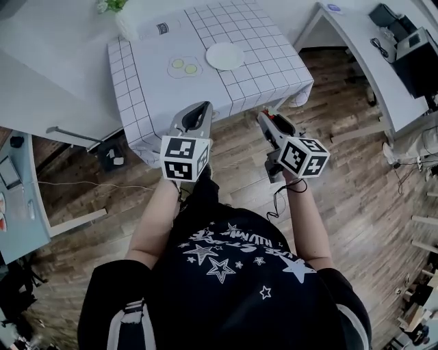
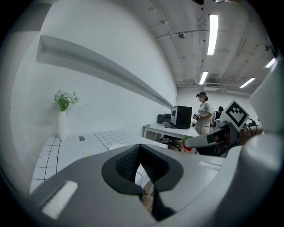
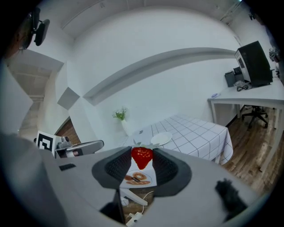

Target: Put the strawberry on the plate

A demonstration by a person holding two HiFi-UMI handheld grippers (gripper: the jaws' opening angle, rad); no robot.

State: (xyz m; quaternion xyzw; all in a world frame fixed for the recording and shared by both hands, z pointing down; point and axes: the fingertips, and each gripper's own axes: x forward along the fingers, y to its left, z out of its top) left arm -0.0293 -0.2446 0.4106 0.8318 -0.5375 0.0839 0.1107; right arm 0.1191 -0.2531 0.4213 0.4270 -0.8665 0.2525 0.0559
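The red strawberry (image 3: 142, 157) sits pinched between the pads of my right gripper (image 3: 142, 160), which is shut on it. In the head view that gripper (image 1: 265, 117) hovers over the wood floor just before the near edge of the checkered table (image 1: 263, 75). A white plate (image 1: 224, 56) lies empty on the table's far middle, also seen as the plate (image 3: 160, 138) beyond the strawberry. My left gripper (image 1: 203, 108) is level with the right one, at the table's near edge, jaws shut with nothing between them (image 2: 140, 153).
Two toy fried eggs (image 1: 183, 66) lie left of the plate. A white vase with flowers (image 1: 118, 15) stands at the table's far left corner. White desks (image 1: 366, 58) with monitors flank the right; a person (image 2: 204, 116) stands there.
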